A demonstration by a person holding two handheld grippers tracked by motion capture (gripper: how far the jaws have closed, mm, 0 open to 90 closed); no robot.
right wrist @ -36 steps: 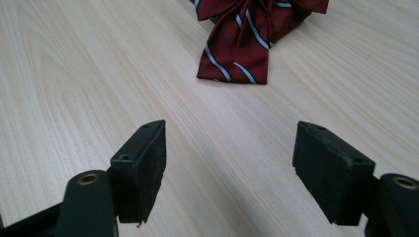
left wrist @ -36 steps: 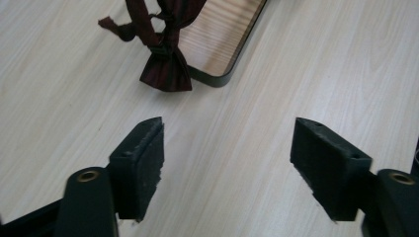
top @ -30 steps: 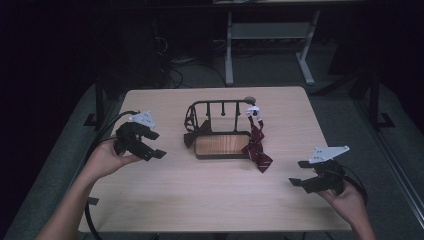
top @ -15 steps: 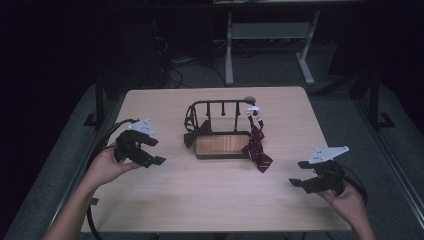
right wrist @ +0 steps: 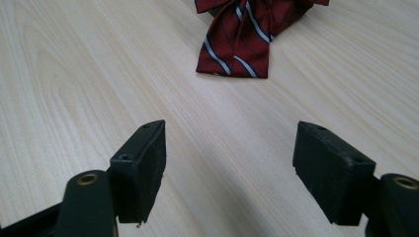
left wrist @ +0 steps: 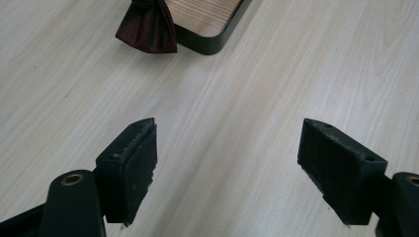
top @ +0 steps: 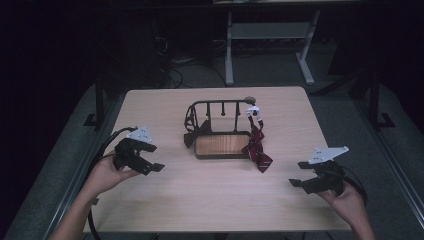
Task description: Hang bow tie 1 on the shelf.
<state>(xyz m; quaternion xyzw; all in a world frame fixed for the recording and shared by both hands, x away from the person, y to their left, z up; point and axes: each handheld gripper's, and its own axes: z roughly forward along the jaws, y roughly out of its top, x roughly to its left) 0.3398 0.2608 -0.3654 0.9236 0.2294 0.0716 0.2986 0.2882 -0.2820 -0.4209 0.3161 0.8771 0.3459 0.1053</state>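
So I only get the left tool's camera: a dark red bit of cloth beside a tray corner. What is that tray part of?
Observer: It's the wooden floor of a black wire rack standing in the middle of the table.
Operator: And the dark cloth, where is it on that rack?
Observer: The dark red cloth is at the rack's left end. At the right end hangs a red striped tie, with its tail down on the table.
Operator: What's the other hand doing?
Observer: The right tool is over the table near its right edge, short of the tie, with its jaws open and nothing between them.
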